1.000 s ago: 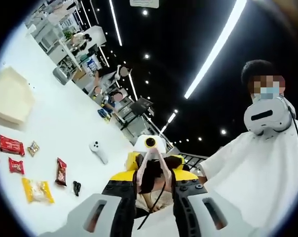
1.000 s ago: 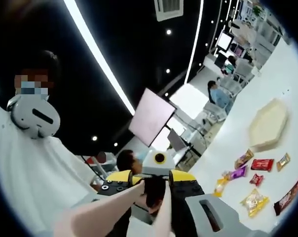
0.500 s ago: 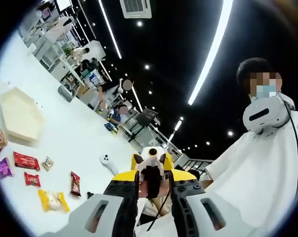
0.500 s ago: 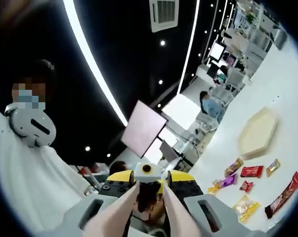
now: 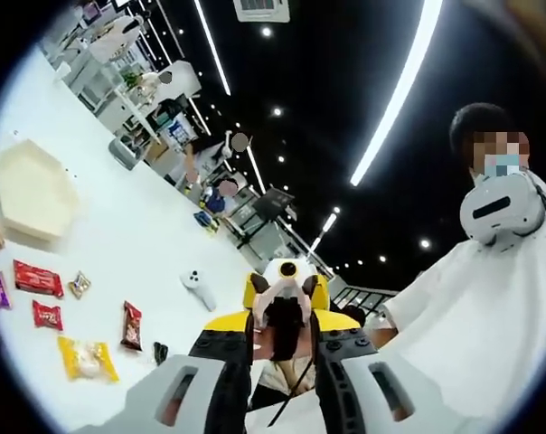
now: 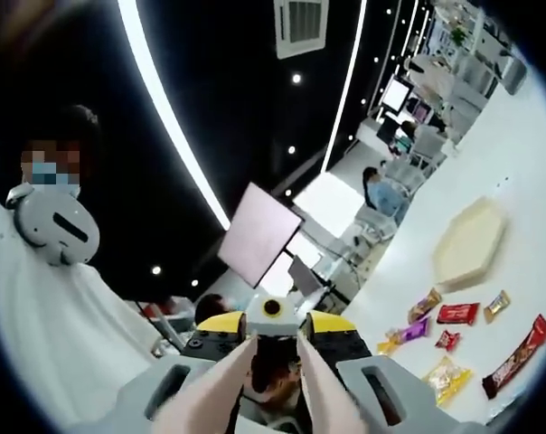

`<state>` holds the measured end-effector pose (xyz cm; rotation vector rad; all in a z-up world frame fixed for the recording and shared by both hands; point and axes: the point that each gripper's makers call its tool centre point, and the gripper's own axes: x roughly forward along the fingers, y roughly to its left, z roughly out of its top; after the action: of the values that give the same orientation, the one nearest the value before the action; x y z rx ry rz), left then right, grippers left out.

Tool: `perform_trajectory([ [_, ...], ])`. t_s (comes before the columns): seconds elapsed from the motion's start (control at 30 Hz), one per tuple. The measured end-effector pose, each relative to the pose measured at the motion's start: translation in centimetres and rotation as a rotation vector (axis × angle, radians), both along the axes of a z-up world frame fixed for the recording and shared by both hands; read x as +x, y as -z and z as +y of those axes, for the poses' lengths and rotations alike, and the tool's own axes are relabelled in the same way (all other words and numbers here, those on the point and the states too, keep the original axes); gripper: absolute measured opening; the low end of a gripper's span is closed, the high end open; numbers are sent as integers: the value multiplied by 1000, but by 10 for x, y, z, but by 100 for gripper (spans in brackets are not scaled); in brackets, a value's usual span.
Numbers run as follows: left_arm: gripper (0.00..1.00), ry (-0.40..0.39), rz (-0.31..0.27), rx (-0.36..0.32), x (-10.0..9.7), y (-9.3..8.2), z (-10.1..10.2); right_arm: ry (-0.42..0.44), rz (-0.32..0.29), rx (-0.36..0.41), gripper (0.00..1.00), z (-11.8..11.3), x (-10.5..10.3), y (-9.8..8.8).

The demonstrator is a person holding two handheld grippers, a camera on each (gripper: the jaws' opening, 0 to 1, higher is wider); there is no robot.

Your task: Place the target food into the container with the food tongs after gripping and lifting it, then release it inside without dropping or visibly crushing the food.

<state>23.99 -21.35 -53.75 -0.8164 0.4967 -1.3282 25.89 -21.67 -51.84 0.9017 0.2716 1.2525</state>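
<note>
Meanwhile snacks (image 5: 88,358) well apart from hand-held gripper (image 5: 275,362).

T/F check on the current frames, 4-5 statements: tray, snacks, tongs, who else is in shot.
1. The hexagonal cream tray has food in it. False: what shows of it is bare.
2. Wrapped snacks lie loose on the white table, apart from the tray. True: among them a red packet and a yellow packet.
3. The pink tongs in the right gripper view hold a snack. False: nothing is between their arms.
4. A person in white with a headset stands by the table. True.
5. The long red bar lies inside the tray. False: it lies on the table.
</note>
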Motion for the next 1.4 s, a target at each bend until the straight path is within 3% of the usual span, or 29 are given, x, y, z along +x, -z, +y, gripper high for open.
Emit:
perform_trajectory([
  [0.3,21,15,21,17,-2,4,3,-11,16,-2,25,3,-1,2],
  [0.43,19,-21,87,-40,0,4,4,-1,15,0,25,2,0,1],
  [0.57,19,-27,110,-55,-2,8,1,10,11,-1,25,0,0,1],
  [0.7,19,-32,100,-58,-2,6,-1,38,15,25,25,-4,3,-2],
  [0.87,18,-62,29,-62,1,0,-1,44,28,46,24,-6,6,-7],
  [0.9,17,-91,34,-97,6,-5,3,23,10,29,24,-2,2,-7],
  [0.97,17,-98,34,-100,8,-6,4,25,-9,8,24,1,1,-5],
  [1.13,14,-127,19,-114,9,-8,4,30,7,23,22,1,4,-6],
  [1.4,14,-96,17,-76,-1,4,0,35,15,29,22,-3,6,-5],
])
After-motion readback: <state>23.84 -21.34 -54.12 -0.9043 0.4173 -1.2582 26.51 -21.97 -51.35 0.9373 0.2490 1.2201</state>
